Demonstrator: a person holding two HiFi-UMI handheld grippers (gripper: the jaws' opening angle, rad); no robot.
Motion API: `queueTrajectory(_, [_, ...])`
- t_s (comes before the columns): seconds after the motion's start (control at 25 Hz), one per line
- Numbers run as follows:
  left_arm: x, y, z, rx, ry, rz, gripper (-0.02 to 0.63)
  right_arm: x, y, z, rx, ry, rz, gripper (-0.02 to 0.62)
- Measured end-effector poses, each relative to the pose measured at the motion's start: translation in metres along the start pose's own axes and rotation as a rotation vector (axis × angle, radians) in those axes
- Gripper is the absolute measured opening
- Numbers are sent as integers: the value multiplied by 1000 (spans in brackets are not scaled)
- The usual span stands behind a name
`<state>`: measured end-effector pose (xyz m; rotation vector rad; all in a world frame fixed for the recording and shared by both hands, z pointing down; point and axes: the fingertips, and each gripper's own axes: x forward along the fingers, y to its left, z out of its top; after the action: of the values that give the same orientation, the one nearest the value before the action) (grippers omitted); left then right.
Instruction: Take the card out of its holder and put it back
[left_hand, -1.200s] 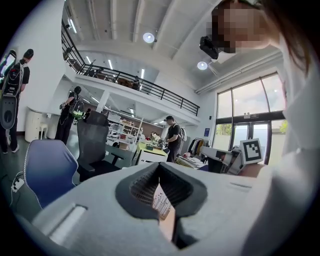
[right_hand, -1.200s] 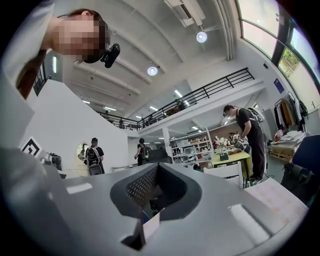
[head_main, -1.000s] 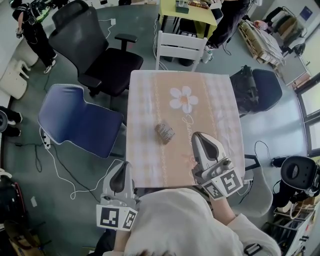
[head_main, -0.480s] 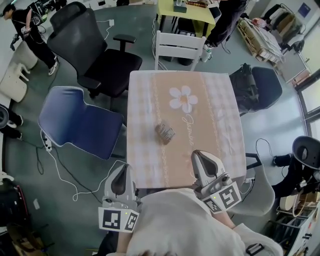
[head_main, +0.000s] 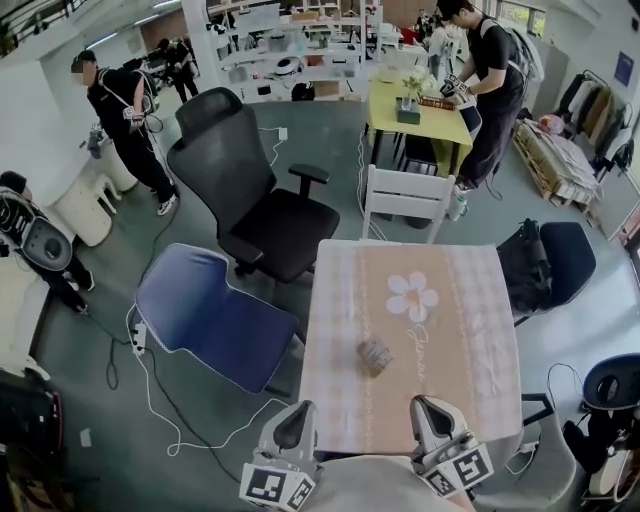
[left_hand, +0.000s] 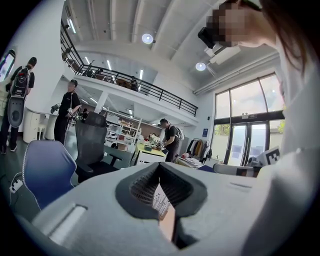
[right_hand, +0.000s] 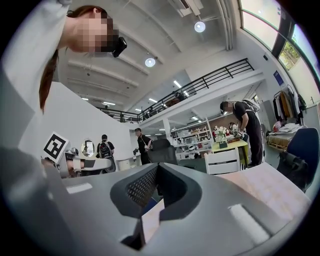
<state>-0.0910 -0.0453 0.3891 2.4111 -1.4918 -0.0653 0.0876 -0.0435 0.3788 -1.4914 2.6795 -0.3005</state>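
Nothing is in hand yet, so this looks like the reach before the first step. The card holder (head_main: 375, 355) lies alone near the middle of the table (head_main: 480, 300), on the checked cloth (head_main: 335, 330), at about 7 o'clock from the flower print (head_main: 413, 297). It is too small in the head view to tell the card apart from the holder, but nothing lies loose beside it, so the card is probably inside. The left tongs (head_main: 300, 410) and the right tongs (head_main: 427, 405) both hang at the table's near edge, close to the person's body and well apart from the holder. It sits at about 1 o'clock from the left pair and 11 o'clock from the right. Each pair's own view shows its jaws closed together with nothing between them, only cloth showing through the slit below. The next move likely calls for both pairs to go forward to the holder and for their jaws to open. One pair would then pin the holder down, and the other would pinch the card's free edge and draw it straight out. The holder is small and light, so it may slide if it is not held steady.
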Motion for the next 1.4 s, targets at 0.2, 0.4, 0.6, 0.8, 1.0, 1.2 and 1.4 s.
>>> queueTrajectory(0.2, [-4, -4, 1, 0, -5, -8, 0, -2, 4, 4, -12, -6, 4, -2])
queueTrajectory(0.4, [-5, -6, 3, -4, -17, -16, 0, -3, 6, -3, 8, 13, 3, -2])
queueTrajectory(0.6, [-5, -8, 3, 3, -24, -29, 0, -3, 9, -7, 15, 18, 2, -2])
queueTrajectory(0.8, [-9, -8, 5, 3, -31, -31, 0, -4, 13, -6, 9, 14, 7, -2])
queueTrajectory(1.0, [-13, -4, 8, -4, -36, -18, 0, -1, 18, -5, 6, 14, 15, -2])
queueTrajectory(1.2, [-15, -1, 7, -5, -39, -16, 0, 0, 22, -6, 5, 12, 17, -2])
queueTrajectory(1.4, [-11, 0, 7, -7, -36, -22, 0, 0, 18, -4, -3, 10, 2, -2])
